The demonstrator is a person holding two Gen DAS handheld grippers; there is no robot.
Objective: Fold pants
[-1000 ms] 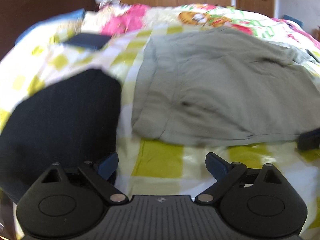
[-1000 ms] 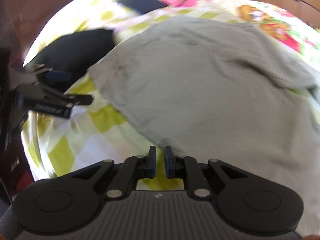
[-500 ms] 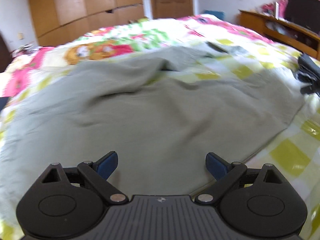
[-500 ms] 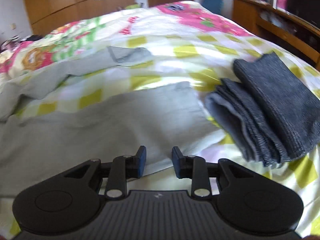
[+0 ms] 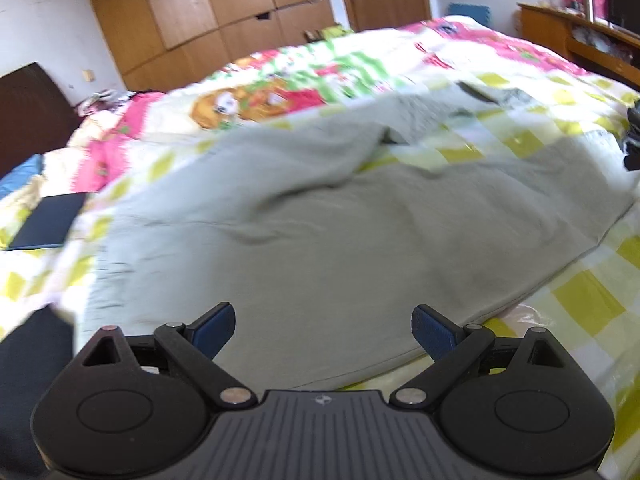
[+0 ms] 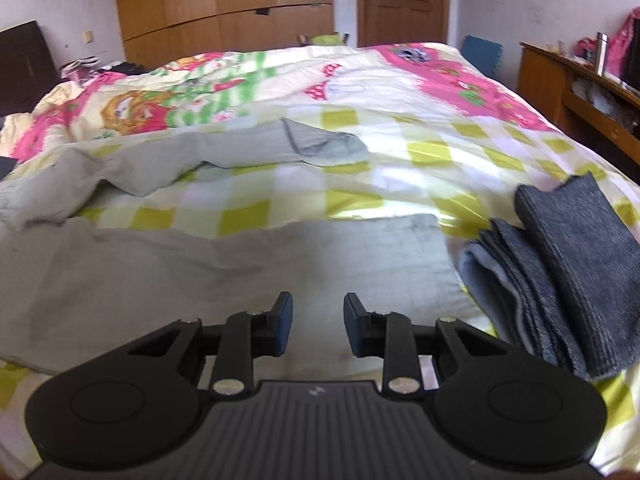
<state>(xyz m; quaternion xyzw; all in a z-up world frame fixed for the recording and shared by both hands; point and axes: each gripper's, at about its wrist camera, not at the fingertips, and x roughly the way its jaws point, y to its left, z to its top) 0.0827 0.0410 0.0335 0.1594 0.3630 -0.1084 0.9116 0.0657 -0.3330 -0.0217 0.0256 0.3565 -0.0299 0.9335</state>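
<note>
Pale grey-green pants (image 5: 320, 224) lie spread across the bed, waist end to the left, legs running right. In the right wrist view the near leg (image 6: 240, 272) ends in a hem just ahead of the fingers, and the far leg (image 6: 224, 148) lies crumpled behind with its cuff turned over. My left gripper (image 5: 323, 330) hangs wide open above the near edge of the pants, nothing between its fingers. My right gripper (image 6: 318, 326) hovers over the near leg's end, jaws partly apart and empty.
A folded dark grey garment (image 6: 568, 276) lies right of the leg hem. A dark flat folded item (image 5: 48, 222) and a black garment (image 5: 28, 360) lie at the left. The checked yellow bedspread (image 6: 440, 152) covers the bed; a wooden shelf (image 6: 580, 92) stands right, wardrobes behind.
Both views have swung from the waist end toward the legs. The right gripper went from nearly shut to partly open and now sits over the leg hem beside the grey folded garment.
</note>
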